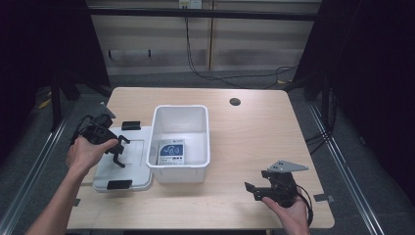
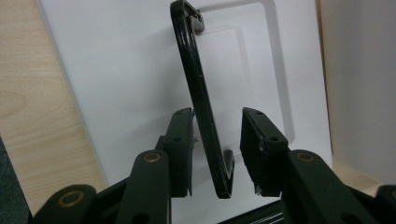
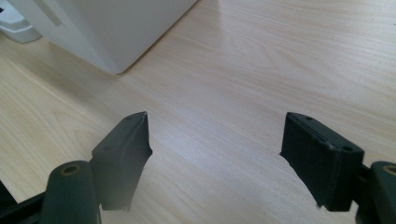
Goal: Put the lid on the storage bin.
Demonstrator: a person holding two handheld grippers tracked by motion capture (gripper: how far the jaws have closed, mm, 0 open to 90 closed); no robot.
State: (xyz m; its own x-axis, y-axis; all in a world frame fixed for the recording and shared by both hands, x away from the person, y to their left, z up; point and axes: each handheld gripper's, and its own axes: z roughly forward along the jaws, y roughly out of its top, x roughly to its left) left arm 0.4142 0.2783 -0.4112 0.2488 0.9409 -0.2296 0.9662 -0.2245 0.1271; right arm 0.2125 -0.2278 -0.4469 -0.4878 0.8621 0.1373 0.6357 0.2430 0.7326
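A white lid lies flat on the table left of a white bin. A thin black handle stands up from the lid. My left gripper points down over the lid, and in the left gripper view its jaws straddle the handle. The left pad is against the handle and the right pad stands a gap away, so the gripper is open. Near the table's front right, my right gripper is held level and open, with only bare wood between its jaws.
Black clips sit at the lid's far and near ends. A blue and white packet lies in the bin. A round cable hole is at the table's back. The bin's corner is ahead of my right gripper.
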